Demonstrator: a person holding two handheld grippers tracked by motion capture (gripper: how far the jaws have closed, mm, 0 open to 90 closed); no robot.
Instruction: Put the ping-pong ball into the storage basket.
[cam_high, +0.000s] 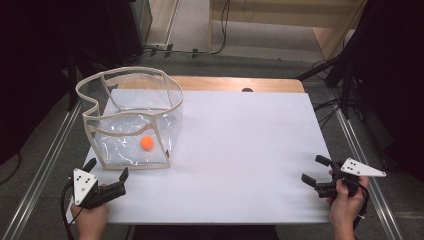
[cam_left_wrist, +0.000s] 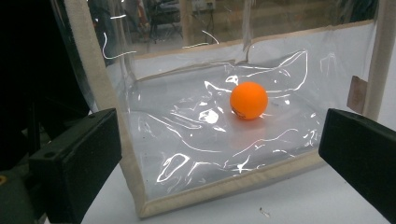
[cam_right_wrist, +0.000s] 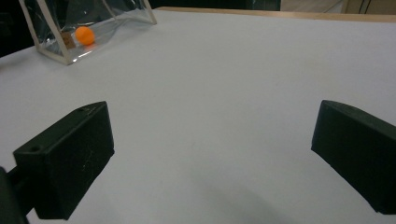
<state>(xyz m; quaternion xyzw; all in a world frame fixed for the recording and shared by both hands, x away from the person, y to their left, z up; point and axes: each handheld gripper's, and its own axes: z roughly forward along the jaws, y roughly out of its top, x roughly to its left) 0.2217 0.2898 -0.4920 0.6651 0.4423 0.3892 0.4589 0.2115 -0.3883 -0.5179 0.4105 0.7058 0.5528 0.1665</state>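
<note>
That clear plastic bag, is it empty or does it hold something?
Not empty. The clear bag stands open-topped on the table, and one orange ball lies on its floor inside.

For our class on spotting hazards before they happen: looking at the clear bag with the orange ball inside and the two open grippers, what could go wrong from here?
1. The clear bag has thin, crinkled walls; the left gripper, just in front of it, might crush or tip it if it pushes in.
2. The orange ball lies loose on the bag's floor, so any nudge could send it rolling.
3. The bag stands near the white table's left edge and might slide off.
</note>
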